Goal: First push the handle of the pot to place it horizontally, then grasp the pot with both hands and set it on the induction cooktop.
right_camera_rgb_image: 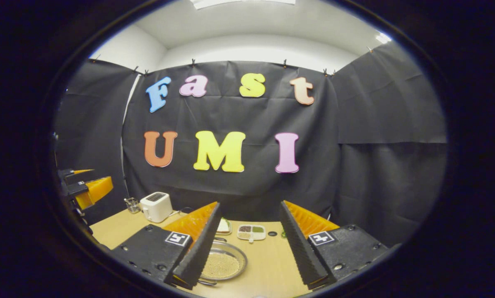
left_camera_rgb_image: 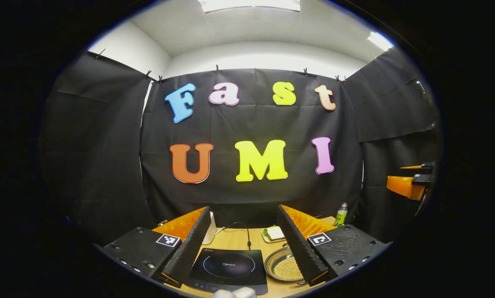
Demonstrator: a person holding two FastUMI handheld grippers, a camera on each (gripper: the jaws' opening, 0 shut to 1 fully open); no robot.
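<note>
Both grippers are being held up above the table (right_camera_rgb_image: 268,265), fingers spread wide apart and nothing being gripped between them.

Left gripper view: the left gripper (left_camera_rgb_image: 245,244) is being hovered over the induction cooktop (left_camera_rgb_image: 230,267), which is lying flat on the wooden table between the two fingers. The pot (left_camera_rgb_image: 283,265) – a shallow metal pan with small pale grains inside – is being seen just right of the cooktop, beside it rather than on it, partly hidden behind the right-hand finger. Its handle cannot be made out clearly; only a small metal loop is showing at the near rim. A cable (left_camera_rgb_image: 243,231) is being seen running back from the cooktop. A plate with a sandwich (left_camera_rgb_image: 274,234) is sitting behind the pot, a white appliance (left_camera_rgb_image: 209,228) is partly hidden behind the left-hand finger, and a small bottle (left_camera_rgb_image: 341,214) is standing near the table's far right edge. Part of a white glove (left_camera_rgb_image: 235,293) is showing at the bottom edge. The right gripper (left_camera_rgb_image: 411,182) is being seen at the far right edge, held high.

Right gripper view: the right gripper (right_camera_rgb_image: 249,244) is being held open over bare table, with the pot (right_camera_rgb_image: 224,261) lying by the left-hand finger, partly covered by it – not touched, as far as can be told. A divided dish (right_camera_rgb_image: 251,231) of seasonings and the sandwich plate (right_camera_rgb_image: 223,226) are sitting behind. A white toaster (right_camera_rgb_image: 156,206) and a small glass (right_camera_rgb_image: 132,204) are standing far left. The left gripper (right_camera_rgb_image: 83,186) is being seen at the left edge, raised.
</note>
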